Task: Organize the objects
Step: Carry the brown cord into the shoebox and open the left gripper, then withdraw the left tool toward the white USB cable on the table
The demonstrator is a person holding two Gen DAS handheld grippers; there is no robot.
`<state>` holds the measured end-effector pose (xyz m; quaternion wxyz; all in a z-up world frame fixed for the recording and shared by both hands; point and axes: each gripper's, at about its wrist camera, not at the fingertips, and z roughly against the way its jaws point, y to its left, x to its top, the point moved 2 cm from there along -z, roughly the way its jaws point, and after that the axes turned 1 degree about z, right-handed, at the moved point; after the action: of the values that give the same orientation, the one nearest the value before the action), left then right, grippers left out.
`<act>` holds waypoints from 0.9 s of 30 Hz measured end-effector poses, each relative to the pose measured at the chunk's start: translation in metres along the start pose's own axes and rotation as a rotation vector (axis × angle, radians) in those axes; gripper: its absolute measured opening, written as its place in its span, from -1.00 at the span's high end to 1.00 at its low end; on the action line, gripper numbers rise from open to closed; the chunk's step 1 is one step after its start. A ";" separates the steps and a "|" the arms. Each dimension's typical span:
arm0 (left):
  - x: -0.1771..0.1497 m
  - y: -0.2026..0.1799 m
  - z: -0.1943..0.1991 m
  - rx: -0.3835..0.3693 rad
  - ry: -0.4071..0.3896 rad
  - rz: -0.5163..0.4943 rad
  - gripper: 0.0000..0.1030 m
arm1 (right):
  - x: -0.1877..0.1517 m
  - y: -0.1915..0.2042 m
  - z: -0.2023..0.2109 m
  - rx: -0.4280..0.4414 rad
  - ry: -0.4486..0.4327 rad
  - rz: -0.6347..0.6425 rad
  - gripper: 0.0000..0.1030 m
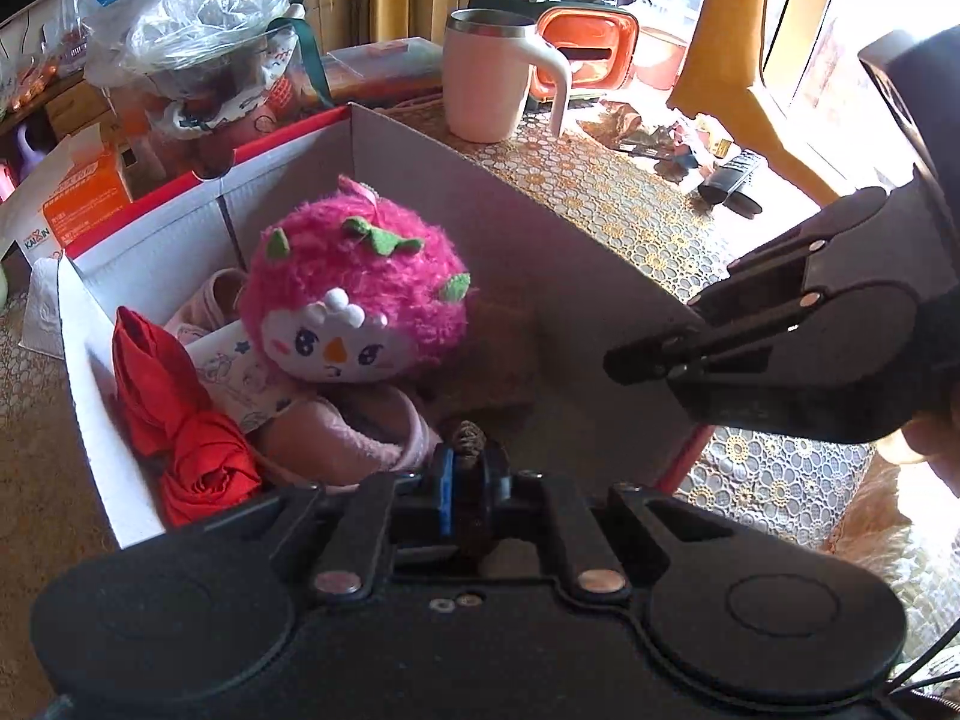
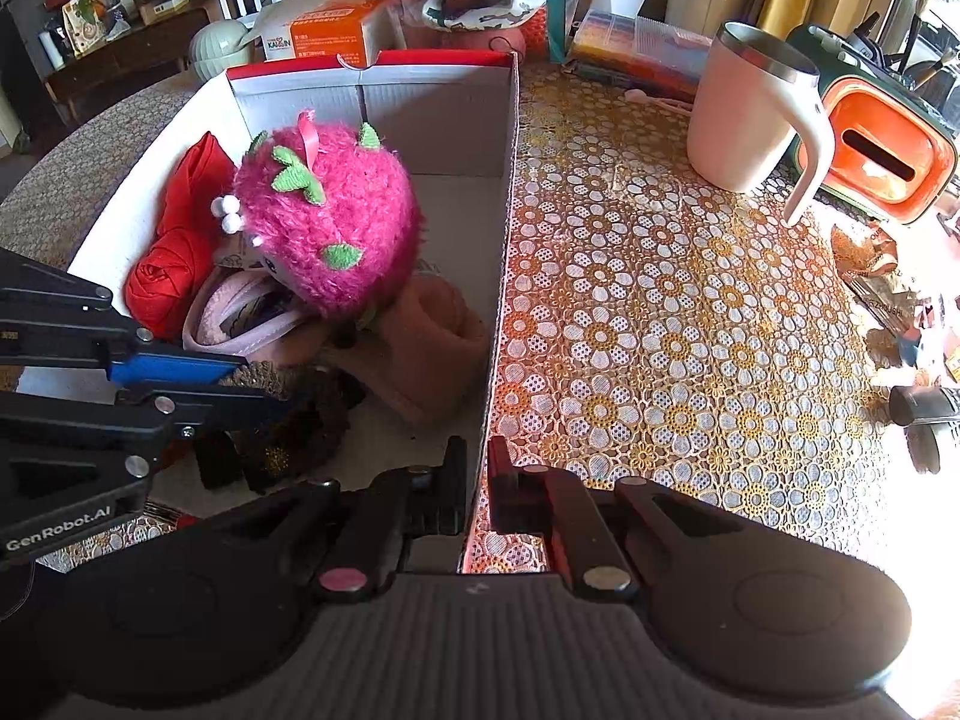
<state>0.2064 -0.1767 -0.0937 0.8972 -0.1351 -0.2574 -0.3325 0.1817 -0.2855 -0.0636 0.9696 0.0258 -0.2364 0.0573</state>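
Lace-covered table point(image 2: 660, 324): box point(image 2: 432, 114), mug point(image 2: 744, 120).

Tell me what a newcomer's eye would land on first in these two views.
The fuzzy pink plush toy with green leaves, sitting in the open cardboard box on top of pink slippers, beside a red cloth bundle. Next, the pink mug standing outside the box on the floral lace tablecloth.

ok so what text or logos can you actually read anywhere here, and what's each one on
"KAIXIN": on the orange and white tissue box behind the cardboard box.
"GenRobot.AI": on the body of the left gripper, seen from the right wrist camera.
Smaller print on the tissue box: too small to read.
Print on the snack wrappers at the table's right edge: too blurred to read for sure.
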 end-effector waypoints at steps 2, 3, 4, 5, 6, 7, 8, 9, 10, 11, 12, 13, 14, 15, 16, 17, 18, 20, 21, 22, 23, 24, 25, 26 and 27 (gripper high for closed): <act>-0.002 0.001 -0.003 -0.001 0.012 0.005 0.82 | 0.000 0.000 -0.001 -0.002 0.001 -0.002 0.87; -0.003 0.002 -0.004 0.003 0.016 0.008 0.78 | 0.000 0.000 0.000 -0.003 0.001 -0.005 0.87; -0.004 0.003 -0.005 0.002 0.023 0.013 0.74 | 0.000 0.000 0.000 -0.004 0.001 -0.005 0.87; -0.004 0.004 -0.006 -0.001 0.029 0.019 0.70 | 0.000 0.000 0.000 -0.005 0.001 -0.006 0.87; -0.005 0.005 -0.006 -0.003 0.033 0.024 0.69 | 0.000 0.001 0.000 -0.004 0.002 -0.007 0.87; -0.007 0.005 -0.007 -0.003 0.037 0.027 0.65 | 0.000 0.001 0.000 -0.005 0.002 -0.007 0.87; -0.007 0.005 -0.007 -0.008 0.039 0.028 0.60 | 0.000 0.000 0.000 -0.006 0.002 -0.009 0.87; -0.008 0.006 -0.006 -0.011 0.037 0.031 0.58 | 0.000 0.000 0.000 -0.007 0.002 -0.010 0.87; -0.009 0.006 -0.005 -0.011 0.036 0.034 0.52 | 0.000 0.000 0.000 -0.007 0.003 -0.012 0.87; -0.009 0.007 -0.004 -0.014 0.033 0.037 0.44 | 0.000 0.000 0.000 -0.007 0.003 -0.014 0.87; -0.010 0.007 -0.003 -0.018 0.028 0.040 0.39 | -0.001 0.000 0.001 -0.007 0.003 -0.015 0.87; -0.011 0.008 -0.001 -0.019 0.022 0.043 0.28 | -0.001 0.000 0.001 -0.008 0.004 -0.014 0.87; -0.011 0.008 0.002 -0.022 0.016 0.048 0.17 | -0.001 0.000 0.001 -0.008 0.004 -0.014 0.87; -0.012 0.009 0.004 -0.027 0.010 0.052 0.13 | -0.001 0.000 0.001 -0.010 0.004 -0.015 0.87; -0.012 0.010 0.008 -0.035 0.003 0.054 0.08 | -0.001 0.001 0.001 -0.011 0.006 -0.015 0.87; -0.013 0.010 0.011 -0.039 -0.002 0.053 0.04 | -0.001 0.001 0.001 -0.012 0.007 -0.015 0.87; -0.014 0.010 0.015 -0.040 -0.010 0.051 0.01 | -0.001 0.001 0.001 -0.013 0.008 -0.016 0.87; -0.016 0.011 0.025 -0.038 -0.027 0.053 -0.07 | -0.001 0.001 0.001 -0.016 0.008 -0.016 0.87; -0.018 0.013 0.031 -0.040 -0.037 0.057 -0.11 | -0.001 0.001 0.001 -0.017 0.009 -0.017 0.87; -0.019 0.015 0.038 -0.043 -0.051 0.062 -0.21 | -0.001 0.001 0.002 -0.018 0.008 -0.017 0.87; -0.021 0.018 0.046 -0.043 -0.064 0.068 -0.27 | -0.001 0.002 0.003 -0.019 0.007 -0.015 0.87; -0.023 0.022 0.052 -0.042 -0.076 0.073 -0.29 | 0.000 0.002 0.004 -0.020 0.004 -0.015 0.87; -0.025 0.027 0.060 -0.039 -0.088 0.080 -0.30 | 0.000 0.002 0.005 -0.020 0.001 -0.014 0.87; -0.027 0.030 0.066 -0.035 -0.096 0.086 -0.32 | 0.001 0.002 0.005 -0.020 -0.001 -0.014 0.87; -0.029 0.036 0.074 -0.026 -0.108 0.094 -0.34 | 0.002 0.002 0.006 -0.020 -0.002 -0.014 0.87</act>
<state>0.1841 -0.1043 -0.0510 0.8948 -0.1763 -0.2945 -0.2856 0.1799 -0.2836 -0.0572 0.9699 0.0181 -0.2380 0.0480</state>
